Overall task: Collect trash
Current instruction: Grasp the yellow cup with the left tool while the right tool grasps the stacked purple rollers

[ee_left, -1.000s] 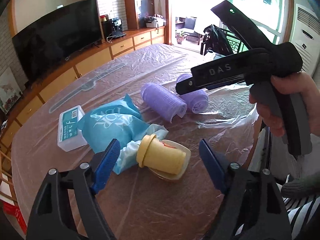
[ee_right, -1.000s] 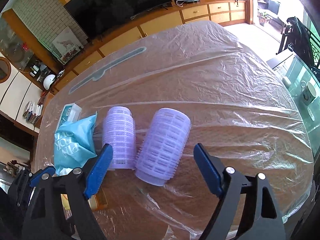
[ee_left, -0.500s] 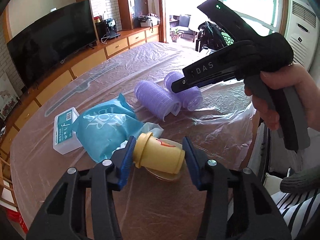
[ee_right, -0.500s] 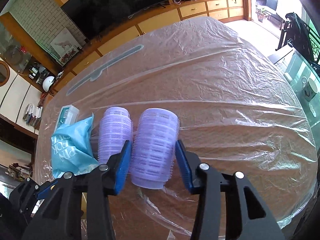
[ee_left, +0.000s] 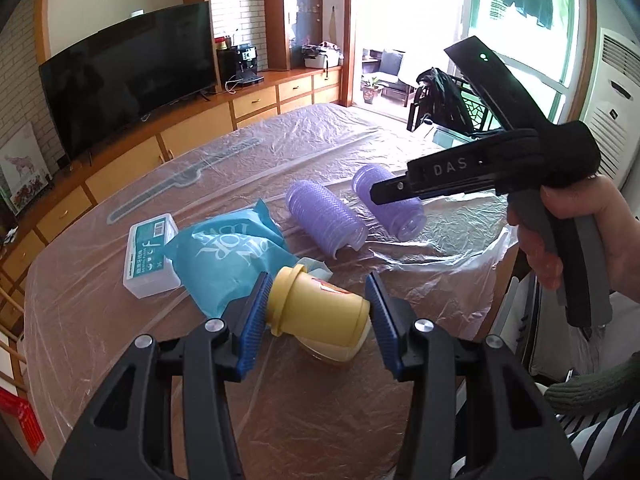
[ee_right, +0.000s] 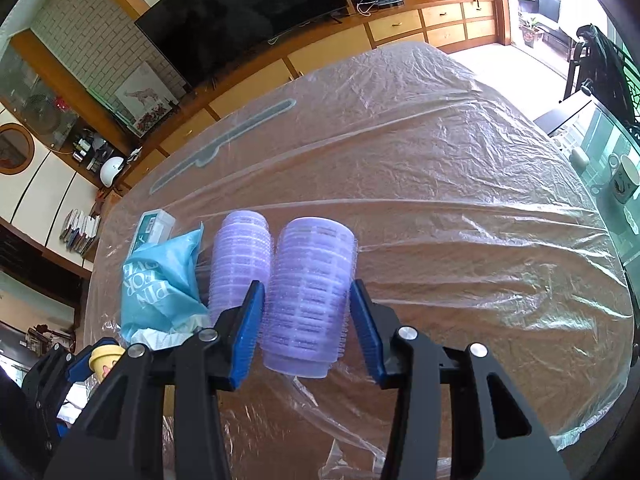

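Observation:
A yellow cup (ee_left: 318, 312) lies on its side on the plastic-covered table (ee_left: 320, 400), and my left gripper (ee_left: 318, 318) is shut on it, blue pads against both ends. In the right wrist view my right gripper (ee_right: 306, 320) is shut on a purple hair roller (ee_right: 310, 300) that lies lengthwise between its pads. A second purple roller (ee_right: 240, 256) lies just left of it. The right gripper's body (ee_left: 480, 168) shows in the left wrist view, held by a hand (ee_left: 576, 224) above the rollers (ee_left: 324, 216). A light blue wrapper (ee_left: 236, 256) lies left of the cup.
A small white box (ee_left: 150, 252) with a green label sits at the left by the wrapper. The table's right edge (ee_left: 504, 272) is close, with a glass side table and a mug (ee_right: 624, 176) beyond. A TV (ee_left: 128, 80) and wooden cabinets stand behind.
Both grippers went from open to shut: the left closed on the yellow cup, the right on the near purple roller. Neither hand shifted much.

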`<state>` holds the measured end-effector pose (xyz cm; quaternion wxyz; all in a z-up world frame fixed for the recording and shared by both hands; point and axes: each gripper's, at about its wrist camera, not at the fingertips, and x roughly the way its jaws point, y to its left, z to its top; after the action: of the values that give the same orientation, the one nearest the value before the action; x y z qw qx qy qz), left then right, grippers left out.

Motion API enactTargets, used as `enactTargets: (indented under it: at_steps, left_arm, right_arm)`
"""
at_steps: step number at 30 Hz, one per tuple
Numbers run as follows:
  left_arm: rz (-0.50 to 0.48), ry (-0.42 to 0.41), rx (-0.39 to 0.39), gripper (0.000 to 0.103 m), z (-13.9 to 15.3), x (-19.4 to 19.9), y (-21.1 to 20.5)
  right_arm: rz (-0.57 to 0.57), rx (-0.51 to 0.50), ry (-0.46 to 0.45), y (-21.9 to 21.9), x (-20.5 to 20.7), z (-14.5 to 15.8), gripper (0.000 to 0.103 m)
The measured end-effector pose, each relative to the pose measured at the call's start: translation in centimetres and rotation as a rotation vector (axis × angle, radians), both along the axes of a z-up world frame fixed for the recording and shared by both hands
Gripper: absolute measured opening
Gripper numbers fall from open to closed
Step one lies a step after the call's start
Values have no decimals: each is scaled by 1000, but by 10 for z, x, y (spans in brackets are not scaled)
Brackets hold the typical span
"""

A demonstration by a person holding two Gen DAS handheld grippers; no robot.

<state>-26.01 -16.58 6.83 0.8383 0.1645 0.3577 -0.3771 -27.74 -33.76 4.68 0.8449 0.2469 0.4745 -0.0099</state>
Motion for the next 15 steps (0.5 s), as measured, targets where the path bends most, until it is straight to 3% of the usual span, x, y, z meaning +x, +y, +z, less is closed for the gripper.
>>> enactTargets:
  at_steps: [15]
  left_arm:
    - [150,55,-5,49,-3,1,20]
  right_arm:
    - [110,-20,-22,17,-18,12,43]
